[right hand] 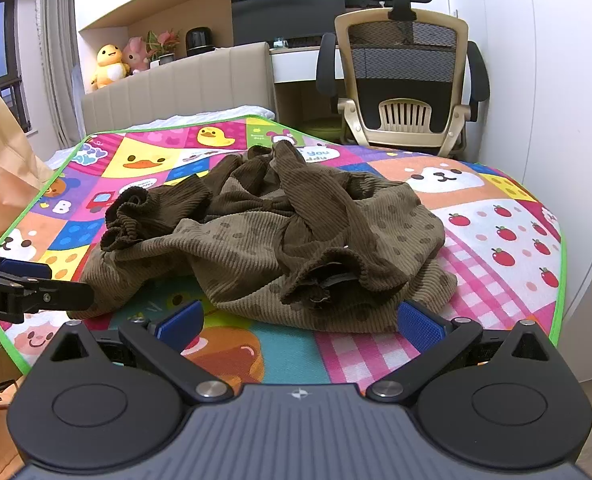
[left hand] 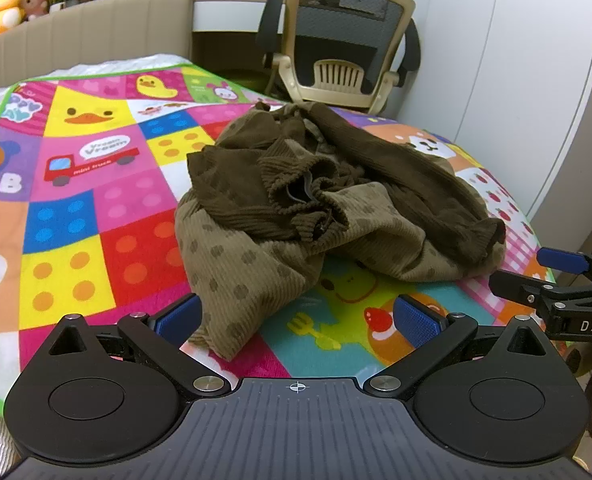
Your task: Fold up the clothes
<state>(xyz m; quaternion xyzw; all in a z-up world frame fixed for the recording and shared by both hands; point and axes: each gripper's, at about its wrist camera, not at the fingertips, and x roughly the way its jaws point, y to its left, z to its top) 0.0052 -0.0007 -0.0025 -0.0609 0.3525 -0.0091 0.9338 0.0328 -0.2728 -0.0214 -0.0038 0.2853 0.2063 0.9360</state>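
My left hand-held gripper point(left hand: 296, 318) and right hand-held gripper point(right hand: 300, 322) stand apart, empty. The brown garment point(right hand: 279, 240) lies bunched near the play mat's point(right hand: 496, 240) front edge — a blind pinch risks catching several layers.

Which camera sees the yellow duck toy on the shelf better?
The right wrist view. There the yellow duck toy sits in plain sight on the shelf behind the headboard, its whole body showing. In the left wrist view the same duck is pushed into the top corner, blurrier and warped by the fisheye edge.
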